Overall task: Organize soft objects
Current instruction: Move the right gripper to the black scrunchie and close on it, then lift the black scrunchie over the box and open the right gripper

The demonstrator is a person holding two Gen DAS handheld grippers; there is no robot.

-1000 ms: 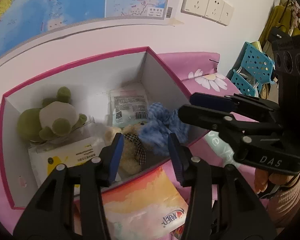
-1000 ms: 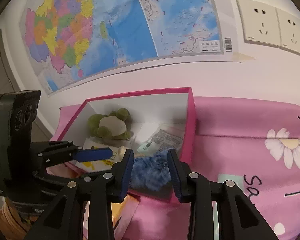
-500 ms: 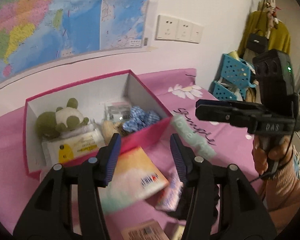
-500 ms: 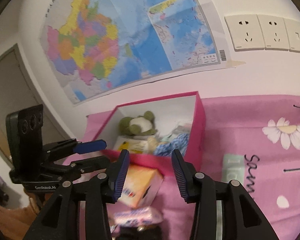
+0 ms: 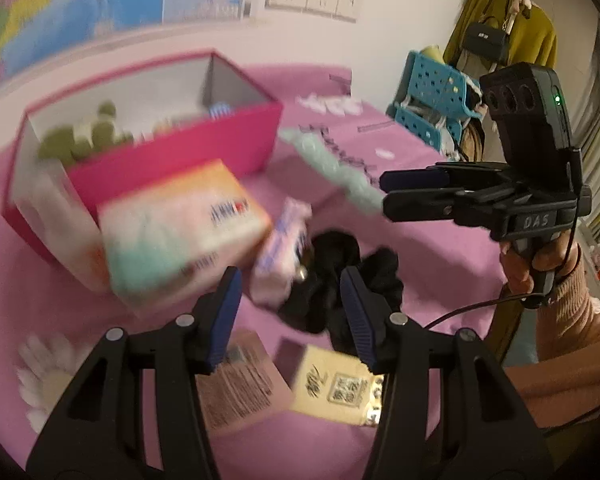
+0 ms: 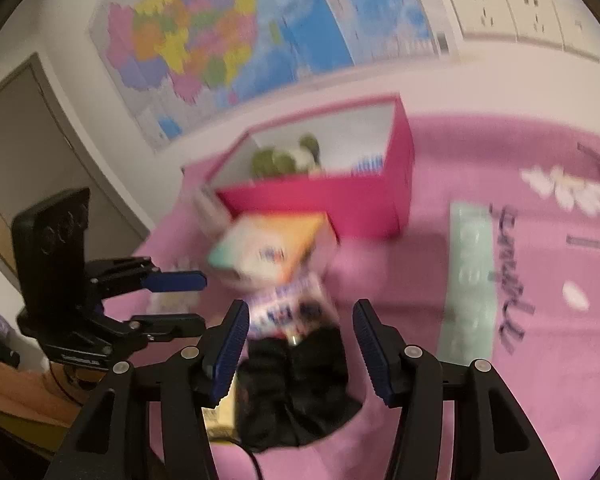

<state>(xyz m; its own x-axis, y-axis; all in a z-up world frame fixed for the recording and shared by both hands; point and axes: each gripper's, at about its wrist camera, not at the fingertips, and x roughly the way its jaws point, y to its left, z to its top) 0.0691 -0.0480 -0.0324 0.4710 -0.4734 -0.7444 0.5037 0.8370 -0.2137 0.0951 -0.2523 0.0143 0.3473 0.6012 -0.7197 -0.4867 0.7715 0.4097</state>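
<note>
Black cloth (image 5: 340, 280) lies crumpled before the pink box (image 5: 172, 168), beneath the empty, parted left gripper (image 5: 290, 316) and the right gripper (image 6: 298, 354), whose empty jaws have just been opening

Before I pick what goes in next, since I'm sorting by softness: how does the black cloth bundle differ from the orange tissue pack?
The black cloth bundle is dark and crumpled, without fixed shape; the orange tissue pack is bright, printed and blocky. The bundle lies flat on the pink sheet in front of both grippers; the pack leans against the pink box. Both are outside the box.
</note>
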